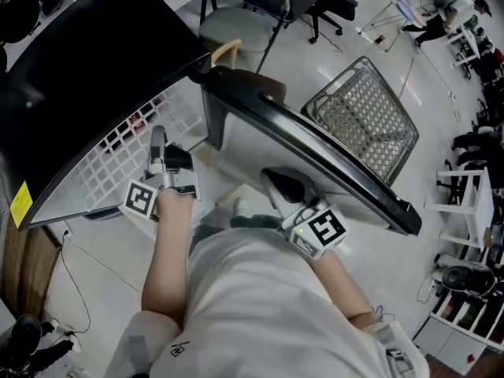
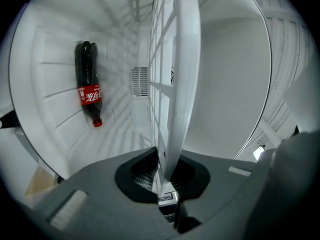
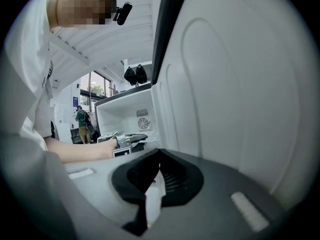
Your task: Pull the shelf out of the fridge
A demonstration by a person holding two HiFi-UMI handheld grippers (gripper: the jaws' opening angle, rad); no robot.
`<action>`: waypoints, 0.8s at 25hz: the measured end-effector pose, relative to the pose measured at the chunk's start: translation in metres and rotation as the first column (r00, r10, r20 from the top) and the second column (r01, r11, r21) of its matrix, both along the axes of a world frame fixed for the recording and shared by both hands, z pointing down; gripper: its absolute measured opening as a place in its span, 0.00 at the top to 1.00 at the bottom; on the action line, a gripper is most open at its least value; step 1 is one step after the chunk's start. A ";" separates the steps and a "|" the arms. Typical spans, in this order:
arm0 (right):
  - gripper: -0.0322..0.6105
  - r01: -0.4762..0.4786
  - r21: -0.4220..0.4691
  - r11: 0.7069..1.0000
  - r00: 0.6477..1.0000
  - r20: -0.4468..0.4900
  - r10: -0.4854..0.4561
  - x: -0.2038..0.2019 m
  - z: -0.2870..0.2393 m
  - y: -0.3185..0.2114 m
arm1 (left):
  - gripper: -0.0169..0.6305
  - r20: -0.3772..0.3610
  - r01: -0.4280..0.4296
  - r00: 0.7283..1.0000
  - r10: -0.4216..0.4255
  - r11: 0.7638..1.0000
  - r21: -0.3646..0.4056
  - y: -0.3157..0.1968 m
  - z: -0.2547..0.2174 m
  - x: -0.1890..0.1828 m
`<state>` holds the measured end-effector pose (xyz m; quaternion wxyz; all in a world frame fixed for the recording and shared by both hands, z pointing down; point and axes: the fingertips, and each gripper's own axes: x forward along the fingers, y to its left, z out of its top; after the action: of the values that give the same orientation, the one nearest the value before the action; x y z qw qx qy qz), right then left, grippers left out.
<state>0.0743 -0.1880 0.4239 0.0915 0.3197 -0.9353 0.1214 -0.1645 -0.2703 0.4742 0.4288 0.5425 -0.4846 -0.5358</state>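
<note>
So the white wire-grid fridge shelf (image 1: 130,144) is sitting in the open fridge with its front part sticking out from under the glossy black fridge top (image 1: 87,61). The rest of it is tucked under that top in the head view, so I can't see how far back it goes. The left gripper (image 1: 160,144) has it by the front edge. In the left gripper view the shelf (image 2: 177,59) shows edge-on, running straight away from the camera. Its near rim is wedged right down between the jaws of the left gripper (image 2: 162,171), which are nearly closed and clamped onto it. Past that, there's a dark cola bottle with a red label (image 2: 89,89) lying inside the white fridge cavity, and a small slotted vent (image 2: 140,82) on the back wall. The right gripper (image 3: 159,156) has its jaws closed with the tips meeting and nothing in them, just beside the white inner liner of the fridge door (image 3: 240,84). In the head view it (image 1: 282,183) is a dark shape against the door (image 1: 315,164) and hard to make out. A silver wire basket (image 1: 366,120) sits on the floor beyond the door.
</note>
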 end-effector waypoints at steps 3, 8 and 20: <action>0.95 0.024 0.001 1.000 1.000 0.008 -0.024 0.005 -0.002 -0.001 | 0.93 -0.005 0.019 1.000 -0.019 1.000 -0.003 0.007 -0.001 0.005; 0.95 0.064 0.003 0.998 0.998 0.017 -0.064 0.009 -0.003 -0.007 | 0.93 -0.014 0.052 0.999 -0.052 0.999 -0.003 0.018 -0.001 0.014; 0.95 0.162 0.015 0.987 0.986 0.037 -0.162 0.016 -0.001 -0.015 | 0.93 -0.016 0.110 0.994 -0.110 0.994 -0.008 0.044 0.002 0.034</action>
<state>0.0899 -0.2027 0.4230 0.0814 0.2408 -0.9604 0.1140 -0.1306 -0.2260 0.4762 0.4044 0.5091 -0.5122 -0.5612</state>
